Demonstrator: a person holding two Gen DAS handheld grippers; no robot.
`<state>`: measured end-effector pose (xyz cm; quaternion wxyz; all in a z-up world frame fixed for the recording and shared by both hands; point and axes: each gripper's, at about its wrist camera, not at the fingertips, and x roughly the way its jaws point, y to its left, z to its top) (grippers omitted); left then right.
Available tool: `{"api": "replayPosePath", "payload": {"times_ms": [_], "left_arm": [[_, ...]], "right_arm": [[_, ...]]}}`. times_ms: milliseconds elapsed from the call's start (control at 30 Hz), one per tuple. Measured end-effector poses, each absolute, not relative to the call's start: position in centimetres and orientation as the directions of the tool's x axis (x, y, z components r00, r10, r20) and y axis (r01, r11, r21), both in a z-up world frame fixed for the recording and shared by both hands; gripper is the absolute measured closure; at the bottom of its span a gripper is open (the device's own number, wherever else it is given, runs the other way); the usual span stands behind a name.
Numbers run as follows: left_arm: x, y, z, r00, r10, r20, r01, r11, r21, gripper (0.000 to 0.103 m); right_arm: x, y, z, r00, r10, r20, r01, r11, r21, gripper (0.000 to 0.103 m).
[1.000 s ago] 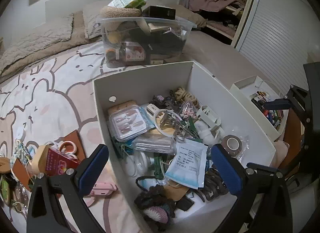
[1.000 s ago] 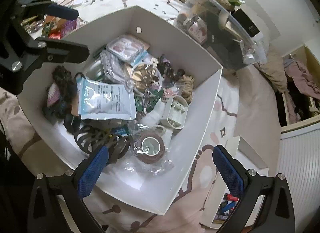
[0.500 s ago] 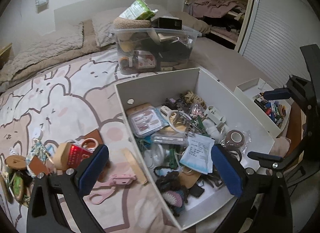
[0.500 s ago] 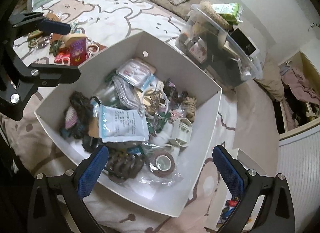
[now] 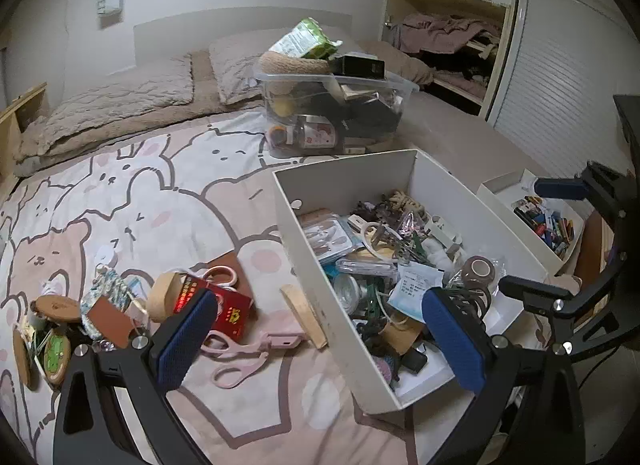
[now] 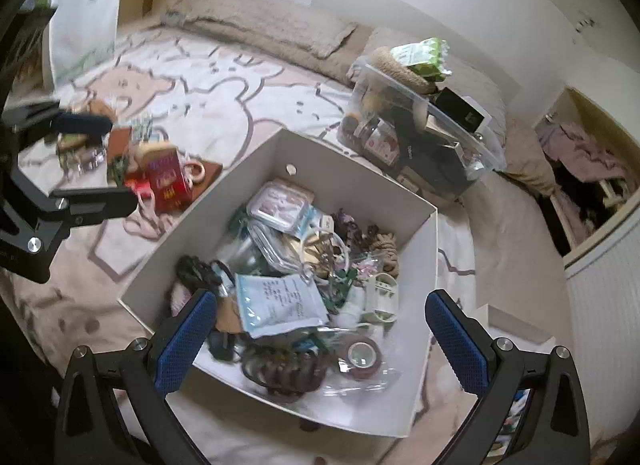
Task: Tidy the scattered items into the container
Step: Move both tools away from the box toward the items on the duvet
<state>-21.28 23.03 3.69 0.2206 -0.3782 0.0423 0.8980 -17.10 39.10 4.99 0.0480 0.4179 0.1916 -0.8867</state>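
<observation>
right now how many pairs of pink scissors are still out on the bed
2. One pair of pink scissors lies in front of the red packet, near the left gripper. A second pair pokes out behind that packet. More could be hidden in the clutter.

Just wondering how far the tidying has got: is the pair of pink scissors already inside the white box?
No, the pair of pink scissors lies on the patterned bedspread outside the white box.

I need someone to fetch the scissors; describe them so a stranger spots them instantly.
Start at the white box on the bed. On the cartoon bedspread just left of it lies a heap of clutter. The scissors lie flat at its near edge, below the red booklet: pale pink all over, with loop handles.
</observation>
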Motion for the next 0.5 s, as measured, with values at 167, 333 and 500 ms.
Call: {"api": "replayPosePath", "payload": {"times_ms": [167,333,500], "left_arm": [[-20.1,21.5,4.4,-0.636,0.362,-0.681,-0.420,-0.903,-0.088,0.000],[-19.0,19.6,4.8,-0.652,0.358,-0.668,-0.404,-0.910,-0.094,0.000],[-17.9,17.8,5.1,-0.663,0.362,-0.655,-0.392,-0.914,-0.109,0.000]], "right_arm": [[-15.7,38.9,5.3,-0.682,0.040,-0.730,0.208,-0.947,-0.246,0.000],[-14.1,38.6,5.8,-0.717,0.009,-0.697,0.178,-0.964,-0.195,0.000],[-12.9,38.1,6.2,-0.732,-0.005,-0.682,0.156,-0.975,-0.161,0.000]]}}
